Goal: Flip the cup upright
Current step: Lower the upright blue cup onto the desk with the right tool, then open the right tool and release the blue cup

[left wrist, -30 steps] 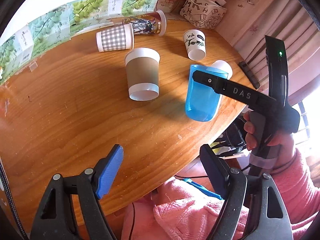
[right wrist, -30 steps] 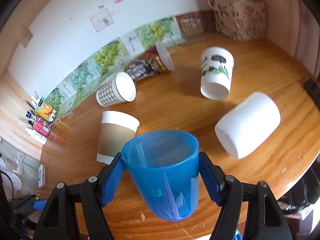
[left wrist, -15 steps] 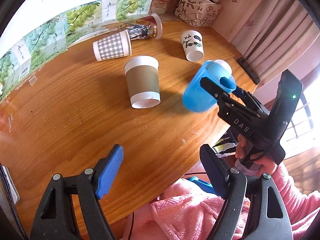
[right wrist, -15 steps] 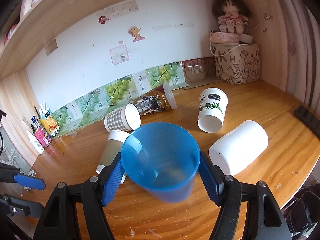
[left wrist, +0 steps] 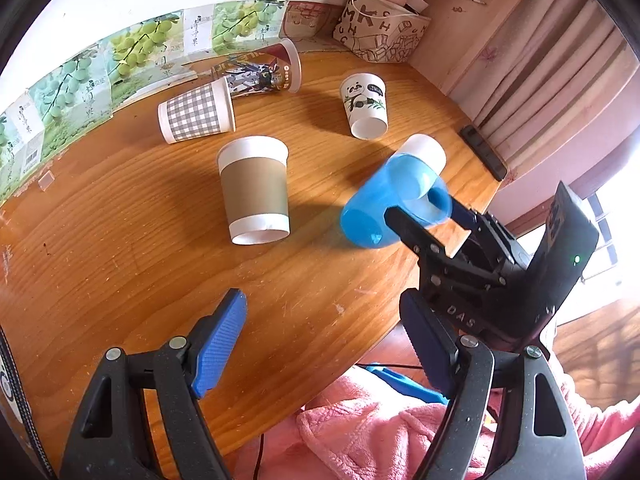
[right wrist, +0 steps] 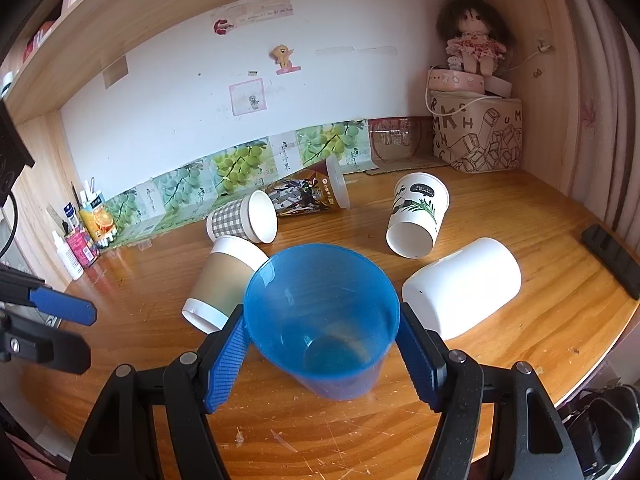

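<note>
My right gripper [right wrist: 322,360] is shut on a translucent blue plastic cup [right wrist: 322,320]. Its blue pads press the cup's sides just below the rim. The cup's mouth faces up and towards the camera, tilted, its base low over the wooden table [right wrist: 520,344]. In the left wrist view the same blue cup [left wrist: 384,208] hangs tilted above the table's right part, held by the right gripper [left wrist: 424,216]. My left gripper [left wrist: 324,344] is open and empty over the table's front edge.
Other cups lie on their sides: a brown-sleeved paper cup [left wrist: 254,190], a checked cup [left wrist: 196,114], a printed clear cup [left wrist: 260,72], a panda cup [left wrist: 365,104], a white cup [right wrist: 464,286]. A black remote [left wrist: 482,152] lies at the right edge. A lettered bag [right wrist: 476,136] stands in the corner.
The right gripper has turned the blue cup from mouth-down through sideways to nearly mouth-up and lowered it towards the table. The left gripper has stayed open and drifted slightly.
</note>
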### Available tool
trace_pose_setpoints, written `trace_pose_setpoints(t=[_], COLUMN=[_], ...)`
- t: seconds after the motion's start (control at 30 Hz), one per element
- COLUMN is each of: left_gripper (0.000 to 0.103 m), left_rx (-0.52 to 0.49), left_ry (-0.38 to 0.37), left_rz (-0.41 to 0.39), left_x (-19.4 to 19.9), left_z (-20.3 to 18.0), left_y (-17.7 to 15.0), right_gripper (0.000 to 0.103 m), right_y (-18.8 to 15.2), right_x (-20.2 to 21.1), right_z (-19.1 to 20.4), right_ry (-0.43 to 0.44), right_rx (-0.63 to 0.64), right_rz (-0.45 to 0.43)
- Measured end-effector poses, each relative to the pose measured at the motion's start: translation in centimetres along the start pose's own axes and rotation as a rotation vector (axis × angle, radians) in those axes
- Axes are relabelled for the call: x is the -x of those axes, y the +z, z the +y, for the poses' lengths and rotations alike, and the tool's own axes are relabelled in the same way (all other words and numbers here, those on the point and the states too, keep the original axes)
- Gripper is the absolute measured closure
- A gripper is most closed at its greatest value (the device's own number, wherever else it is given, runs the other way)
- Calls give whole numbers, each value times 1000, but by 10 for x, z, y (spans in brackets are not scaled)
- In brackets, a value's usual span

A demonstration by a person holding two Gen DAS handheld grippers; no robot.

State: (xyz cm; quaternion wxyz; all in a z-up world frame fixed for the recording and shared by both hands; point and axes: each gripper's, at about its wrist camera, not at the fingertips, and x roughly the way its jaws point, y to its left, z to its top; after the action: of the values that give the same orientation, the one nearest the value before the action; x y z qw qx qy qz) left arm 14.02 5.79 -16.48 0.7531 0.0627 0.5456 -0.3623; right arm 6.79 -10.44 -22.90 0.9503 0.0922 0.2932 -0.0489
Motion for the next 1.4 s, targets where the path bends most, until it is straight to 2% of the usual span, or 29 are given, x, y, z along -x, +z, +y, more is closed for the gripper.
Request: trace_pose_setpoints(t=[0.13, 0.27, 0.37, 0.47, 0.6, 0.7, 0.83, 1.0, 1.23, 1.4], left_gripper=[21, 21, 21, 21, 21, 21, 21, 21, 21, 21], left_rx=[28, 97, 157, 219, 276, 287, 305, 316, 423, 396], left_ry=[9, 28, 57, 45, 71, 104, 170, 247, 298, 319], left_rz=[-18, -42, -55, -99, -158, -202, -243, -273, -324, -402], left_x=[1, 5, 9, 21, 36, 46, 55, 59, 70, 84], left_z=[-2, 0, 1, -1, -15, -30, -47, -66, -76, -96], left_y=[4, 4, 5, 5, 8, 12, 18, 24, 19, 20], right_gripper=[30, 22, 22, 22, 20, 20, 20, 20, 20, 20], right_y=[4, 10, 16, 26, 42, 61, 88, 112, 135, 146], right_x=[3, 12, 17, 25, 45, 60, 77, 91, 109, 119], right_z=[-2, -4, -7, -12, -25, -37, -46, -49, -57, -61], right_ry=[22, 65, 96, 123, 166, 194, 207, 179, 217, 279], right_rx=[21, 52, 69, 72, 56, 41, 88, 138, 121, 100], right_rz=[21, 34, 61, 97, 116, 131, 165, 211, 222, 218])
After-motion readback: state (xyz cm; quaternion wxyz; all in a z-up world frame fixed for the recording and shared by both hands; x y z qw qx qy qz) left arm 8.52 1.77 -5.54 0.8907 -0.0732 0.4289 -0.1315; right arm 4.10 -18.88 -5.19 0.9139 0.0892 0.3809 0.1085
